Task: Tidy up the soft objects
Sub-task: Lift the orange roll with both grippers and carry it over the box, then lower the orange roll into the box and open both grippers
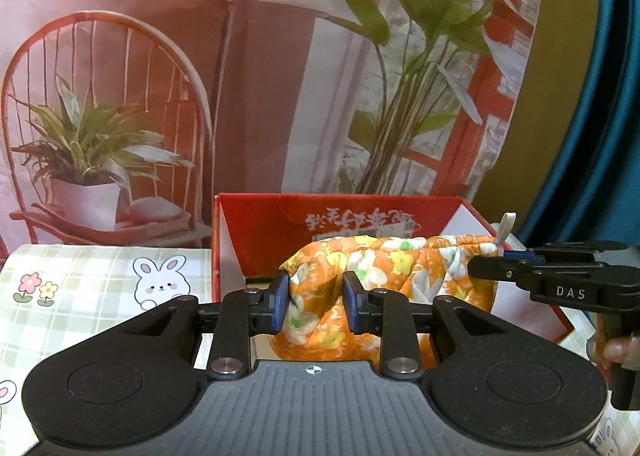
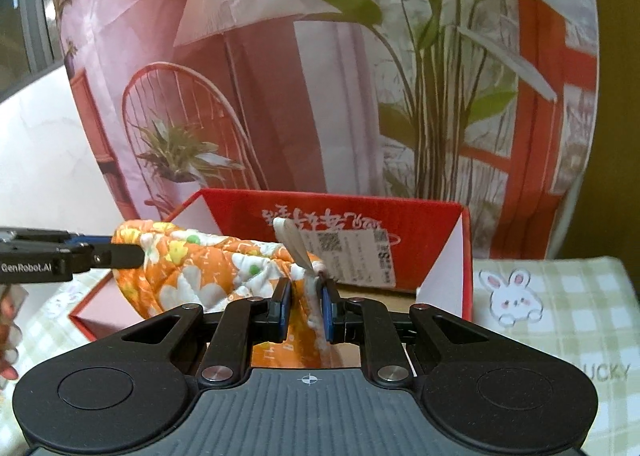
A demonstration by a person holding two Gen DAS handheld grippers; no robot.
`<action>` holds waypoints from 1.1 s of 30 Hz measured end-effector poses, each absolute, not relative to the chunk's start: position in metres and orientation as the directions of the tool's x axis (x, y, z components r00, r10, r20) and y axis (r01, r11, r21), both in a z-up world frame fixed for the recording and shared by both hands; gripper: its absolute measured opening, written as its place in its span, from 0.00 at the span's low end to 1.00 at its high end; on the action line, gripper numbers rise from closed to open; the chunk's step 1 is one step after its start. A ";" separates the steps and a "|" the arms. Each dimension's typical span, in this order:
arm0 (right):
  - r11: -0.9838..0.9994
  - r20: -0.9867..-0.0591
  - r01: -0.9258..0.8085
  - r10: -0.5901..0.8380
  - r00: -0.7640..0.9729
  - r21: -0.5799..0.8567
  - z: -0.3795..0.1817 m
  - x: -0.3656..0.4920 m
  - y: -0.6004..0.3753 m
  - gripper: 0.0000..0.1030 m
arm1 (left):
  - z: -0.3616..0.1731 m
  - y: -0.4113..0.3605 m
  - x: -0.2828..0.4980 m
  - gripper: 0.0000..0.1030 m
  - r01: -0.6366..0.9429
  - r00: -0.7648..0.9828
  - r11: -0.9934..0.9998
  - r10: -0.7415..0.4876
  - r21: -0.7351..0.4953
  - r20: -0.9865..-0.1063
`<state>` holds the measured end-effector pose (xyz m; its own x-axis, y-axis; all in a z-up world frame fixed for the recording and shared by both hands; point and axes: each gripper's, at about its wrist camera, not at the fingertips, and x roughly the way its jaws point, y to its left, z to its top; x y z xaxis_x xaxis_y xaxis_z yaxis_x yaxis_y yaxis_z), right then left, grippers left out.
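An orange quilted floral cloth with a white hanging loop hangs stretched between my two grippers, over the open red cardboard box. My left gripper is shut on the cloth's left end. My right gripper is shut on the cloth's other end, by the white loop. The right gripper also shows in the left wrist view, and the left gripper in the right wrist view. The box lies just beyond and below the cloth.
The table wears a green checked cloth with bunny prints, also seen in the right wrist view. A printed backdrop of a chair, lamp and plants stands right behind the box. A blue curtain hangs at far right.
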<state>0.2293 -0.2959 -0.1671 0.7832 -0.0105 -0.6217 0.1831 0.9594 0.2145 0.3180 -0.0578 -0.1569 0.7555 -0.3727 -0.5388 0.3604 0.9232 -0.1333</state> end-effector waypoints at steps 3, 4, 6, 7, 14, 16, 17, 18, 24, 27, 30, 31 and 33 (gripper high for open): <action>0.965 -0.619 0.186 -0.032 0.785 0.185 -0.167 0.237 -0.293 0.14 | -0.158 -0.058 0.325 0.29 0.345 0.764 0.929 -0.360 -0.133 -0.535; 0.967 -0.619 0.187 -0.039 0.784 0.175 -0.168 0.240 -0.292 0.14 | -0.158 -0.058 0.327 0.29 0.339 0.767 0.931 -0.357 -0.135 -0.534; 0.970 -0.615 0.191 -0.060 0.786 0.151 -0.168 0.247 -0.291 0.14 | -0.159 -0.059 0.333 0.29 0.323 0.774 0.936 -0.346 -0.139 -0.530; 0.971 -0.613 0.195 -0.069 0.787 0.141 -0.168 0.250 -0.291 0.14 | -0.159 -0.059 0.337 0.30 0.315 0.777 0.939 -0.340 -0.140 -0.529; 0.976 -0.635 0.205 -0.110 0.765 0.079 -0.173 0.269 -0.285 0.18 | -0.162 -0.060 0.342 0.65 0.273 0.801 0.954 -0.297 -0.124 -0.520; 0.976 -0.641 0.209 -0.125 0.757 0.057 -0.176 0.271 -0.282 0.21 | -0.162 -0.060 0.340 0.67 0.277 0.799 0.954 -0.295 -0.114 -0.524; 0.976 -0.644 0.213 -0.130 0.754 0.053 -0.177 0.271 -0.282 0.23 | -0.162 -0.060 0.339 0.68 0.278 0.799 0.954 -0.294 -0.111 -0.525; 0.974 -0.648 0.223 -0.141 0.749 0.046 -0.178 0.271 -0.282 0.26 | -0.162 -0.059 0.338 0.68 0.279 0.797 0.954 -0.293 -0.110 -0.528; 0.964 -0.635 0.264 -0.214 0.742 -0.017 -0.176 0.262 -0.280 0.64 | -0.157 -0.053 0.330 0.76 0.279 0.787 0.953 -0.297 -0.117 -0.541; 0.957 -0.617 0.282 -0.264 0.742 -0.071 -0.171 0.255 -0.278 0.77 | -0.154 -0.050 0.324 0.79 0.283 0.777 0.952 -0.301 -0.120 -0.553; 0.955 -0.606 0.289 -0.269 0.748 -0.067 -0.166 0.245 -0.280 0.83 | -0.151 -0.047 0.314 0.83 0.293 0.765 0.949 -0.304 -0.113 -0.568; 0.955 -0.604 0.289 -0.266 0.751 -0.062 -0.164 0.243 -0.280 0.85 | -0.150 -0.046 0.310 0.83 0.296 0.765 0.949 -0.303 -0.108 -0.569; 0.957 -0.595 0.284 -0.259 0.761 -0.054 -0.161 0.235 -0.277 0.94 | -0.149 -0.043 0.301 0.86 0.300 0.767 0.949 -0.299 -0.095 -0.568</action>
